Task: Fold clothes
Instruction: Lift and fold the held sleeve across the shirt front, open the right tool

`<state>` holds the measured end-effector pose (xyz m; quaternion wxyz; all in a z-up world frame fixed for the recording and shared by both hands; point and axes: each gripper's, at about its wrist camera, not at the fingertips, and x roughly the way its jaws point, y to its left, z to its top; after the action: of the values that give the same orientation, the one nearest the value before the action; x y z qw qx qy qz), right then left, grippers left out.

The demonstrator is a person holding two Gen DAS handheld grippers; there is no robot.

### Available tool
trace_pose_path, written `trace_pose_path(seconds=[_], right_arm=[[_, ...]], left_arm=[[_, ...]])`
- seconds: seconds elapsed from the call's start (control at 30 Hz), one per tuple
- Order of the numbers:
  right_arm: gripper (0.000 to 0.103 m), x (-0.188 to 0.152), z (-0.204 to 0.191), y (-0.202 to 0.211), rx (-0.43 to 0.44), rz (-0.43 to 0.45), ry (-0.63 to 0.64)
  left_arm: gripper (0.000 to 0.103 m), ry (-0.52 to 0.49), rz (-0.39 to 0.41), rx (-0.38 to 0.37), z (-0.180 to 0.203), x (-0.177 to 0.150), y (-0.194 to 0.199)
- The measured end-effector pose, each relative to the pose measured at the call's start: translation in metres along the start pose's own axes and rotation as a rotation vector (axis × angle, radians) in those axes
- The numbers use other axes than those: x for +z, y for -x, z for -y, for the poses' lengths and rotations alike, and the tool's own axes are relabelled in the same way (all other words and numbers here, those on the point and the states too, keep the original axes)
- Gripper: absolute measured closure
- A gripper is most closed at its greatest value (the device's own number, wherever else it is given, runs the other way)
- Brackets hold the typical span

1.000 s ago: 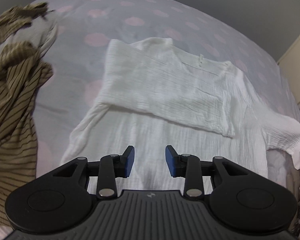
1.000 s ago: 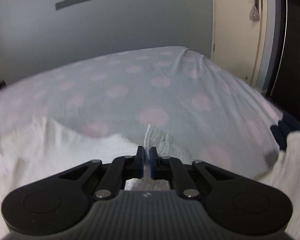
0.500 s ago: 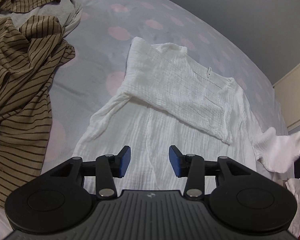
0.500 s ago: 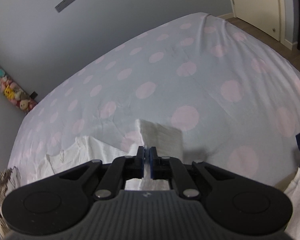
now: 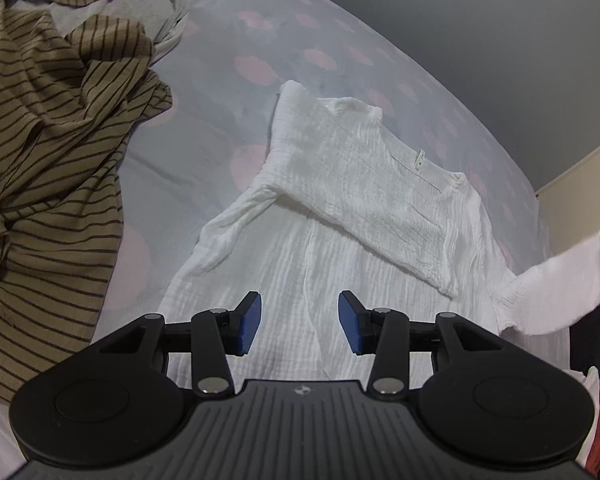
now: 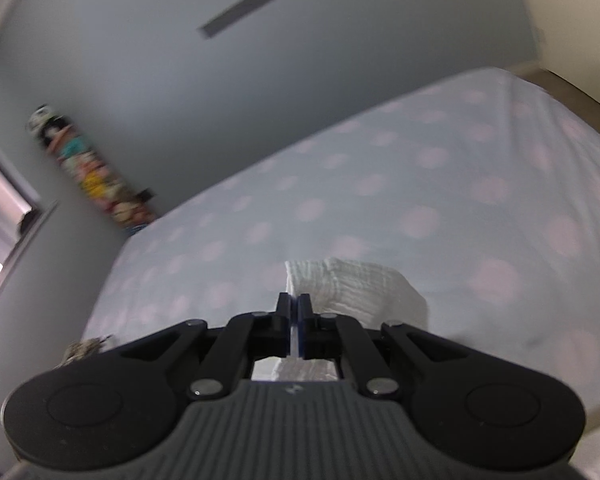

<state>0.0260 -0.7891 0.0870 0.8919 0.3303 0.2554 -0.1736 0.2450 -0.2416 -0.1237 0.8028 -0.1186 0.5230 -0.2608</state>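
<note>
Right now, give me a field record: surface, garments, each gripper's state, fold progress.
surface: bed sheet, pale with pink dots
garment in work: white shirt, spread flat, one sleeve already folded across the body
other sleeve: lifted off the bed, not yet folded
other garment: striped brown top, crumpled beside the shirt
left gripper: jaws open, above the shirt's lower part, holding nothing
right gripper: jaws shut on the sleeve cuff

We note a bed covered by a pale sheet with pink dots, a grey wall bearing a dark bar, and a row of colourful plush toys.
</note>
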Motion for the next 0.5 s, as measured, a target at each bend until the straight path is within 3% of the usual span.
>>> trace_pose_path(seconds=[0.23, 0.5], right_arm=[[0.100, -0.001, -0.109, -0.041, 0.125, -0.055, 0.122], [0.100, -0.051, -0.193, -0.132, 0.184, -0.190, 0.192]], left_arm=[[0.063, 0.013, 0.014, -0.026, -0.014, 0.007, 0.007], [0.062, -0.012, 0.007, -0.032, -0.029, 0.019, 0.005]])
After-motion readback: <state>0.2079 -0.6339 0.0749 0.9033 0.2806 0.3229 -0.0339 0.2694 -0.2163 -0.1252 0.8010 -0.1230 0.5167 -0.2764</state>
